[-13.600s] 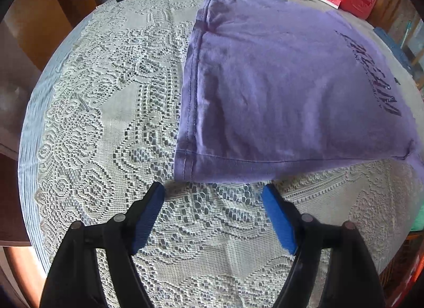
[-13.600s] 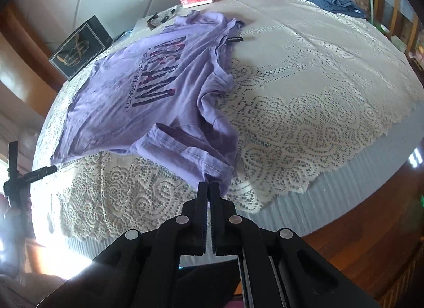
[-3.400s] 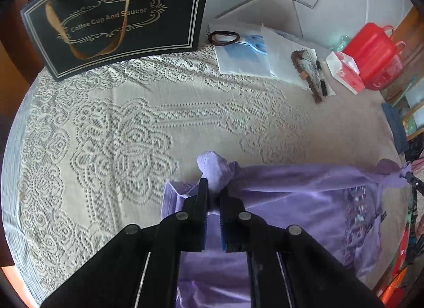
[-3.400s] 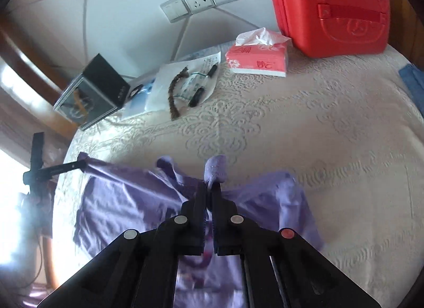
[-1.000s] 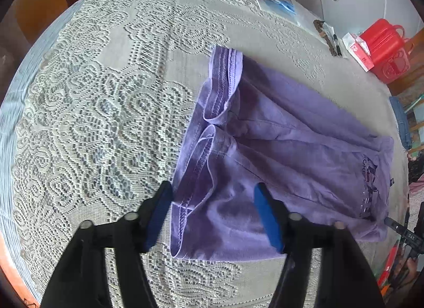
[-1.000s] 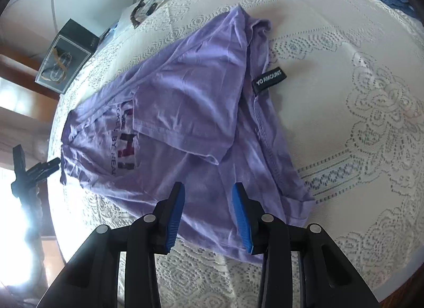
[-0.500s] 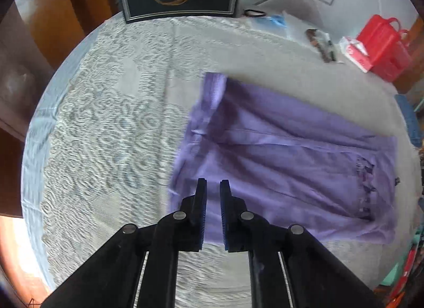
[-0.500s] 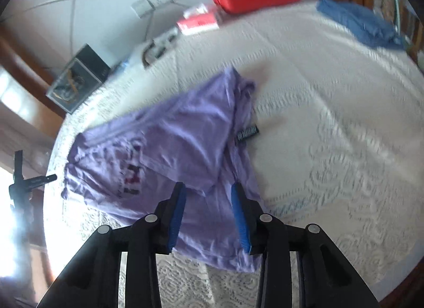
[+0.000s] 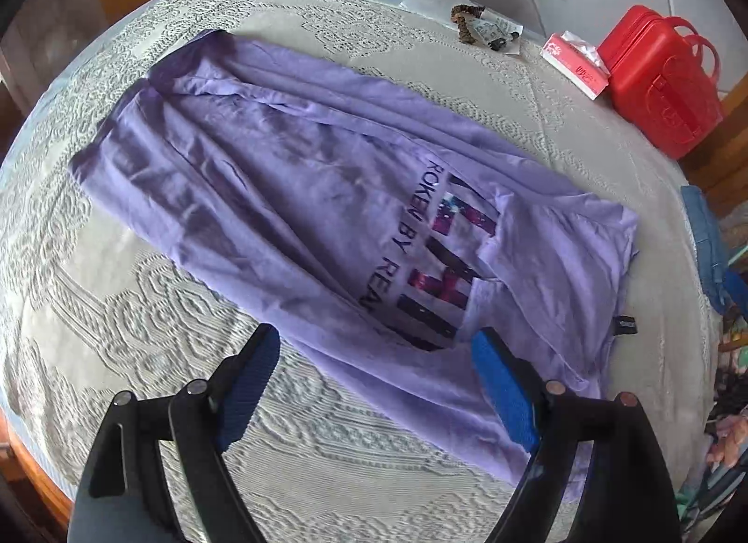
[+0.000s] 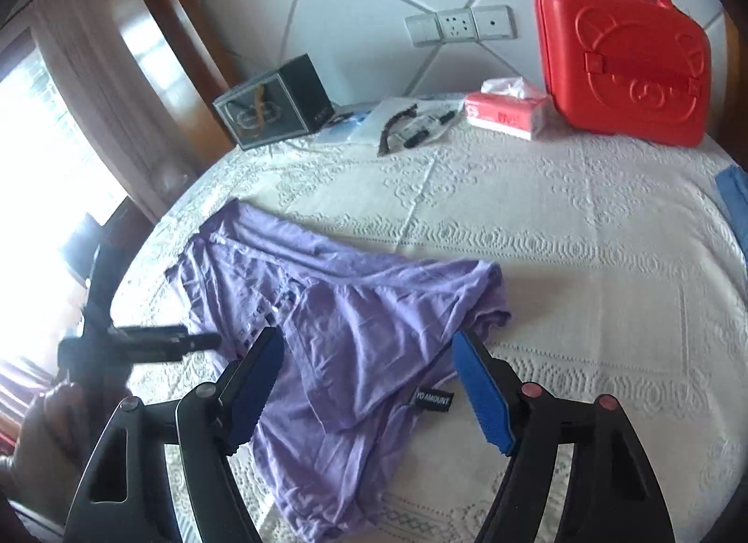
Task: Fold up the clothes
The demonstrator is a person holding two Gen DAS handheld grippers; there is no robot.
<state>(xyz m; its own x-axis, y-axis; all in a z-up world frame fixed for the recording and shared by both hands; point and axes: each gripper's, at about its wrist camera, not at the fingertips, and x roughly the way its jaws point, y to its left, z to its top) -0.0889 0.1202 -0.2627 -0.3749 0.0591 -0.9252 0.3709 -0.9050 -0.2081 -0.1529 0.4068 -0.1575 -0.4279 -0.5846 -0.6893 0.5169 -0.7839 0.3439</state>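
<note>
Both my left tongs point(image 9: 376, 372) and right tongs point(image 10: 369, 374) gaping wide, holding nothing, purple tee point(image 9: 290, 197) half-folded near the tabletop's point(image 9: 537, 94) front edge.

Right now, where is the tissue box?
The tissue box sits at the table's far edge by the wall, right beside the red case, beyond the purple shirt.

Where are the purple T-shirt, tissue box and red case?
purple T-shirt point(image 9: 290, 197), left wrist view, mid body fabric.
tissue box point(image 10: 507, 115), right wrist view, front face.
red case point(image 10: 626, 61), right wrist view, embossed front.
</note>
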